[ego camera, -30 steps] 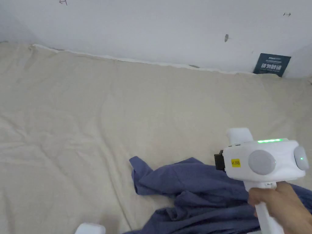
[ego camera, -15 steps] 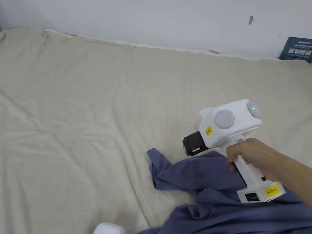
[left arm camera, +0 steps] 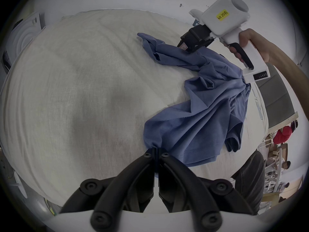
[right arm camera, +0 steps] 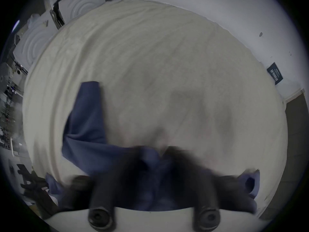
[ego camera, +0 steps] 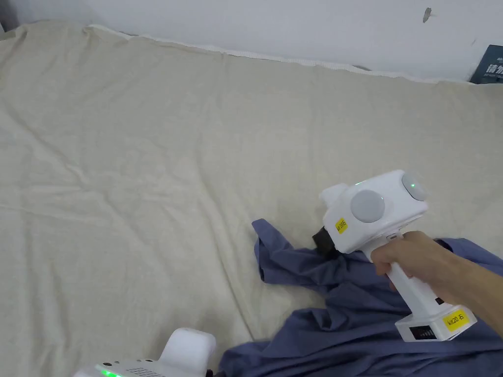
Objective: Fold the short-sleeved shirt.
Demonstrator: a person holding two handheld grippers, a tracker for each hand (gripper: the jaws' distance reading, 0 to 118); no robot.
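While lying crumpled on the bed (ego camera: 123,147), the shirt (left arm camera: 209,105) is running lengthwise between both grippers: left gripper (left arm camera: 156,149) is pinching its near hem, right gripper (left arm camera: 189,46) is reaching the far end, blurred, grip unclear.

One shirt (left arm camera: 207,111) (crumpled), apparently two grippers (left arm camera: 155,149).

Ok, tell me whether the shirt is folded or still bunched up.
Bunched up. The blue shirt lies crumpled in loose wrinkles on the beige sheet, a corner pinched in the left tool; no neat fold lines show.
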